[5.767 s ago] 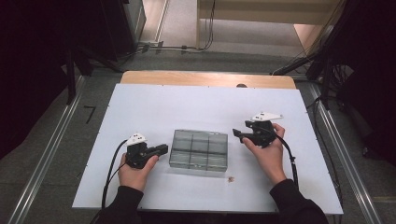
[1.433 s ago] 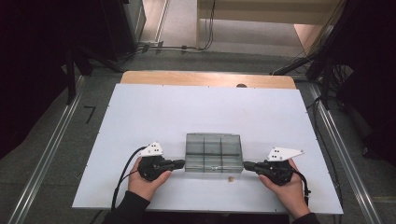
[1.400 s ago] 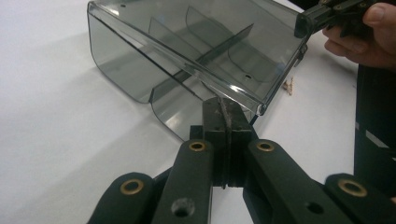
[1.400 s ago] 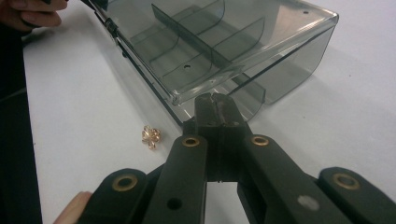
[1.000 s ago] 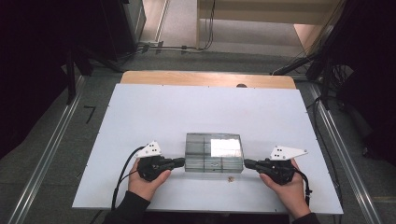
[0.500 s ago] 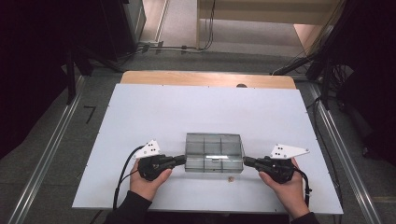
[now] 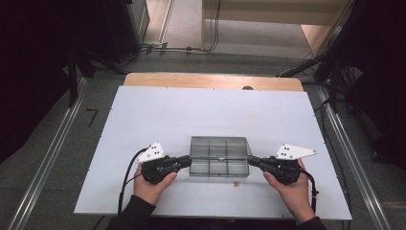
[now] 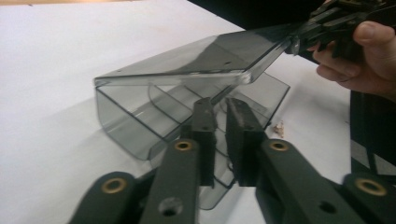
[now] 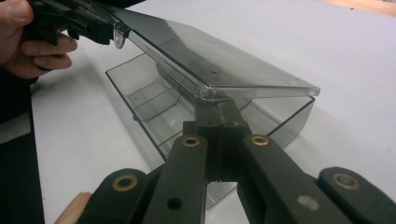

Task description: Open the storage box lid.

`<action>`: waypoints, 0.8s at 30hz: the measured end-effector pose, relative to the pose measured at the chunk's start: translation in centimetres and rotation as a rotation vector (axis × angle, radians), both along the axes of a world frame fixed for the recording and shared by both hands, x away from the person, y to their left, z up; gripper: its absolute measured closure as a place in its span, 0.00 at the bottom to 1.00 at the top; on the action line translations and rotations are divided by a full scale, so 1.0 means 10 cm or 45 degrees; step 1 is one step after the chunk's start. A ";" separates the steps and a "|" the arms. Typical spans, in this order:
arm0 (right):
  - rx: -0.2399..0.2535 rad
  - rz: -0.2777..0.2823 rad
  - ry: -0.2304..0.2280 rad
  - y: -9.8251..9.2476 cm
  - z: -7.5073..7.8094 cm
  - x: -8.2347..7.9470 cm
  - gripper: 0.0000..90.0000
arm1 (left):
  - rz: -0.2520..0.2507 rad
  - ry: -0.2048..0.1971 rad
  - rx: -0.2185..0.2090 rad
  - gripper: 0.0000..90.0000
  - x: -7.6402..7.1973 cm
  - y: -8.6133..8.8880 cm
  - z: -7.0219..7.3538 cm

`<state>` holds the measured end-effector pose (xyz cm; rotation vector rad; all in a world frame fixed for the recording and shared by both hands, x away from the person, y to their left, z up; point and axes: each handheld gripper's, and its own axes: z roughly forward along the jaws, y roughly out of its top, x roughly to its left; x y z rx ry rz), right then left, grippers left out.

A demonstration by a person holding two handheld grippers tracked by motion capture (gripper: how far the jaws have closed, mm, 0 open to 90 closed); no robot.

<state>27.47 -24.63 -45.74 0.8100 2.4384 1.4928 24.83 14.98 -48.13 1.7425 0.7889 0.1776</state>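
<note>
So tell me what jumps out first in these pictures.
A clear plastic box with compartments sits on the near middle of the white table, its lid tilted partly open. The left gripper and right gripper meet it from either end. A small tan crumb lies just in front of the box.
</note>
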 end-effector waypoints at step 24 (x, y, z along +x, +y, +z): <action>0.023 -0.042 -0.075 0.09 0.35 0.20 0.98 | 0.109 0.004 0.023 0.00 0.52 -0.18 0.04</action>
